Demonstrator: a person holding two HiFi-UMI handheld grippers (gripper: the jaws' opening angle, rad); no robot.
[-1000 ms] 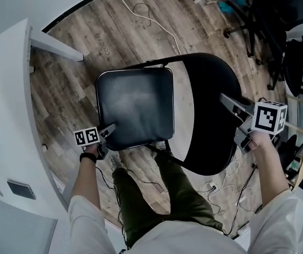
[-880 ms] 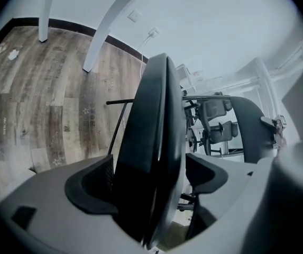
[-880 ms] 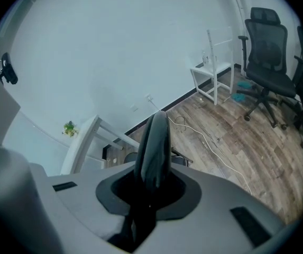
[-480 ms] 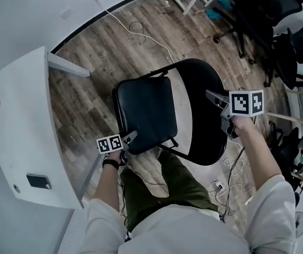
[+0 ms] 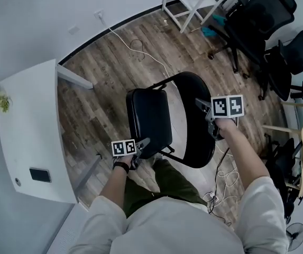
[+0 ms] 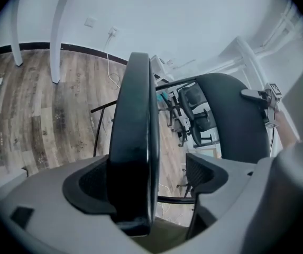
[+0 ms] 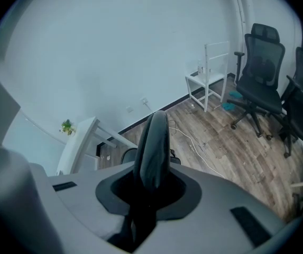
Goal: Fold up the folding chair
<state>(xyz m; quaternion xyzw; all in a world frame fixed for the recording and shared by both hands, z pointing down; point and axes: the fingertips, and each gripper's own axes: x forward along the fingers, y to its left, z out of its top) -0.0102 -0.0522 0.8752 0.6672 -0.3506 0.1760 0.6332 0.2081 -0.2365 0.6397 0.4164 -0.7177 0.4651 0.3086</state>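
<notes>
We see both forearms bare, stretched forward and down from white sleeves. The left hand [image 5: 124, 160], dark band on its wrist, holds the left gripper [image 5: 144, 142]. Its jaws are apart, with the seat [image 5: 148, 115] edge between them against one pad only. The right hand [image 5: 221, 127] holds the right gripper [image 5: 200, 103] farther out, jaws clamped on the backrest [image 5: 193, 139] edge.

Wood-plank floor [image 5: 103, 83], bearing a black folding chair [image 5: 148, 118] at centre; white table [image 5: 29, 115] at 9 o'clock, loose cable [image 5: 132, 45] at 12, office chairs [image 5: 257, 20] at 2, tangled cords [image 5: 222, 176] at 4.
</notes>
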